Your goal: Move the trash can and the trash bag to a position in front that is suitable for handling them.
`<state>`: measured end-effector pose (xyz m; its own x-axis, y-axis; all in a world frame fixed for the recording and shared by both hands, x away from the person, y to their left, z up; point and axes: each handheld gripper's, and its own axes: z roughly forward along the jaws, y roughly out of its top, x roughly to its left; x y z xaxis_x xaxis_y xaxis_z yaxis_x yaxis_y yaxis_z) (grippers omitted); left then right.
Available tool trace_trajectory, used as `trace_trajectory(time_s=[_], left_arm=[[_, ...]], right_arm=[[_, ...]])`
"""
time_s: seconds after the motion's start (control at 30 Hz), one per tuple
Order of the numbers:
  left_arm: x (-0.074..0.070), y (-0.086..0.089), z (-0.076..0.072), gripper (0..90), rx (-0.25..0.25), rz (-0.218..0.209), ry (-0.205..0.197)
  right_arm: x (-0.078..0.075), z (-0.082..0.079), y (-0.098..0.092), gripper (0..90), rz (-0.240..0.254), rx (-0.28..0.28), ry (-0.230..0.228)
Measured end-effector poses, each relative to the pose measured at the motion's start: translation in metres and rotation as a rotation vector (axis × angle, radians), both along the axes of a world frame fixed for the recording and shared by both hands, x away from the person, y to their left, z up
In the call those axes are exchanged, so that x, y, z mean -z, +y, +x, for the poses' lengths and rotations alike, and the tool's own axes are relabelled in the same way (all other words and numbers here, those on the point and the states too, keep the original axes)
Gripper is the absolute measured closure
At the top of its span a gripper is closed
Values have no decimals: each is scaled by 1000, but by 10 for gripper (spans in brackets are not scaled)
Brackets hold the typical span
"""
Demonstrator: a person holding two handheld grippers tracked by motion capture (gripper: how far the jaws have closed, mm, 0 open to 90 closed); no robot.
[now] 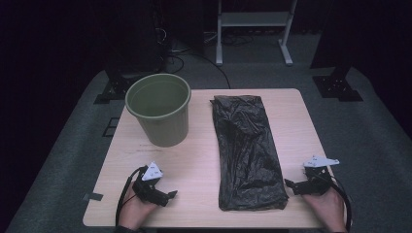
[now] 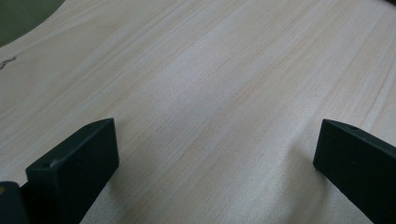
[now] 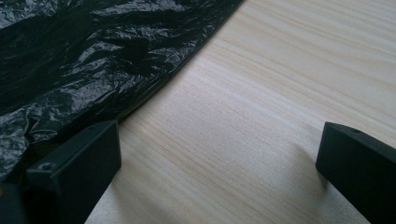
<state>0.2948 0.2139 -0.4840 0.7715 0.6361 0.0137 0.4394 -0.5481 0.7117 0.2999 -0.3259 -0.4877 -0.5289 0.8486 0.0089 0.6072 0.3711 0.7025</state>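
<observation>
A: Where did the black bag [image 1: 248, 153] lie?

B: Flat and crumpled on the wooden table [image 1: 199, 160], a long strip running from the far side toward the near edge, right of the middle. The green bucket [image 1: 159, 115] stood upright at the far left of the table, well apart from the bag.

A: And the right gripper [image 1: 292, 185]?

B: It sat low over the near right corner, held by the person's right hand [image 1: 328, 206], pointing toward the bag's near right edge. In the right gripper view [image 3: 219, 158] its jaws stood as wide apart as they went, with bare wood between them. The left-hand jaw in that view was just beside the bag's edge [image 3: 84, 70]; I could not tell whether it touched. It gripped nothing.

A: The left gripper [image 1: 169, 195]?

B: Near the front left of the table, in the person's left hand [image 1: 133, 213], well apart from the bag and near the bucket's base. The left gripper view [image 2: 217, 154] showed its jaws spread fully too, over plain tabletop, holding nothing. A sliver of the bucket [image 2: 23, 16] sat in that view's upper left corner
</observation>
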Motion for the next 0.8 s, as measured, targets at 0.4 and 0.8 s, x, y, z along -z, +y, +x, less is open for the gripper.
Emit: trace_trajectory(time_s=[0.4,0.8], left_arm=[[0,-1,1,0,-2,-2,0],[0,-1,1,0,-2,-2,0]], right_arm=[[-2,0,-1,78,3,1,-5],[-9,-4,-3,290,90,-21,-11]])
